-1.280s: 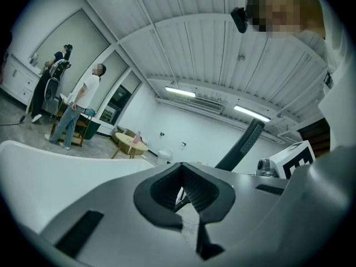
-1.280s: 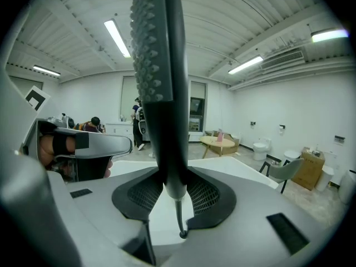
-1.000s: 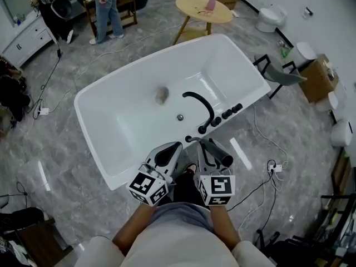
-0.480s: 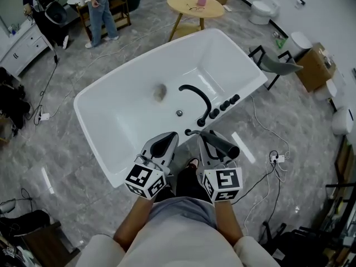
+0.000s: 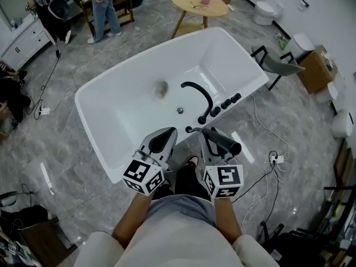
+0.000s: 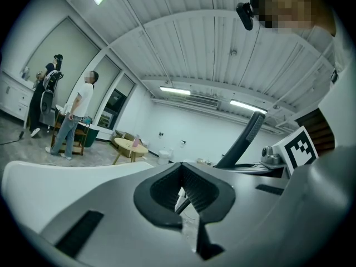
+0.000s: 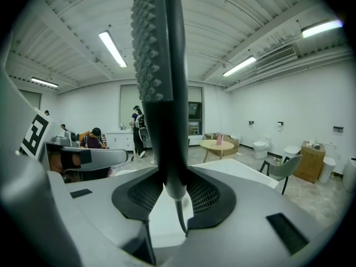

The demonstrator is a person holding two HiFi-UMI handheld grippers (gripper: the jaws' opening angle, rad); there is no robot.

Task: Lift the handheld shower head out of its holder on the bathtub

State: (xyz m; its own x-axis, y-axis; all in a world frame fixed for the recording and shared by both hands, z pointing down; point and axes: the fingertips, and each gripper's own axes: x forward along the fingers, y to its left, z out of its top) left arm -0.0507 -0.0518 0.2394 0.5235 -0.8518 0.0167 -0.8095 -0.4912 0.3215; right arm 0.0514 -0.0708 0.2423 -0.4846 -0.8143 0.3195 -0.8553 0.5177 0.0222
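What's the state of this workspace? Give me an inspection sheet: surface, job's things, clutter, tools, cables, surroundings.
Surface: white bathtub, nothing loose seen inside; grey marble floor.
Job's things: black shower head gripped by its handle; black faucet and knobs on the rim.
Clutter: nothing seen on the tub.
Tools: right tool shut on the shower head; left tool shut, holding nothing.
Cables: thin hose below the handle; cords and power strip on the floor.
Surroundings: round table, grey chair, cardboard box, person standing.
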